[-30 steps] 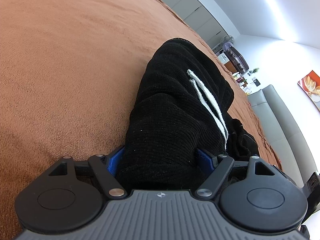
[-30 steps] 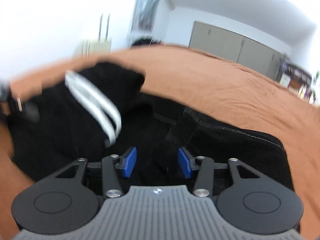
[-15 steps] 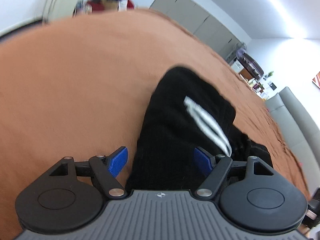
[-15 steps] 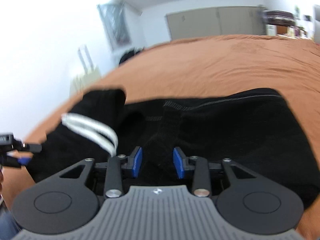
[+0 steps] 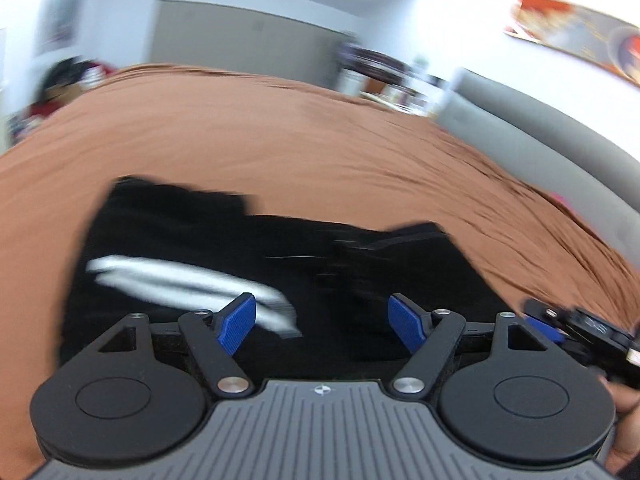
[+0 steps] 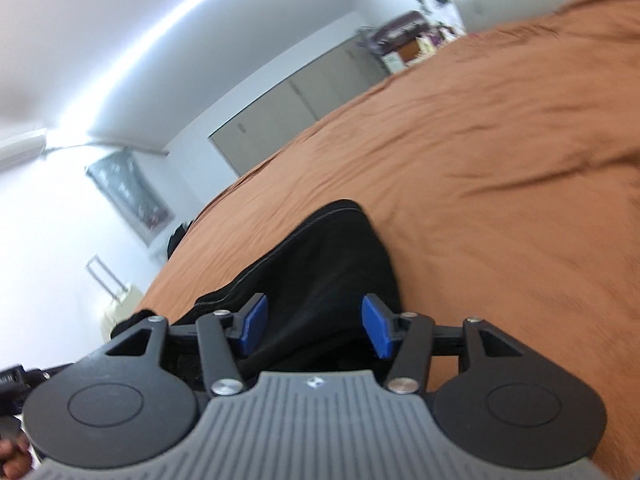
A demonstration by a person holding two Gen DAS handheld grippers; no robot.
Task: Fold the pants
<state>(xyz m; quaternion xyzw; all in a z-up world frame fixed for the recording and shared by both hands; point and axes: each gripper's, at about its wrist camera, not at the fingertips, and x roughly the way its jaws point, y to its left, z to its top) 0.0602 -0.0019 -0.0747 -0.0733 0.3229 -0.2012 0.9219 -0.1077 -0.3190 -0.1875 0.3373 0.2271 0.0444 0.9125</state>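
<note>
1. We see the black pants (image 5: 224, 256) lying in a folded, bunched heap on the rust-brown bedspread (image 5: 320, 136), whose cloth is soft and creased into long ripples towards the right.
2. The pants look like a thick, matte knit; two white stripes (image 5: 188, 284) run across the left part, smeared by motion blur.
3. Our left gripper (image 5: 322, 322) hangs over the heap with its ribbed blue pads (image 5: 236, 322) wide apart and nothing between them.
4. In the right wrist view, a rounded black fold with a pale stitched seam (image 6: 320, 264) lies ahead of our right gripper (image 6: 316, 328).
5. Its flat blue pads (image 6: 374, 330) also stand apart, with cloth seen between them but not pinched.
6. A grey padded headboard (image 5: 532, 136) curves along the bed's far edge.
</note>
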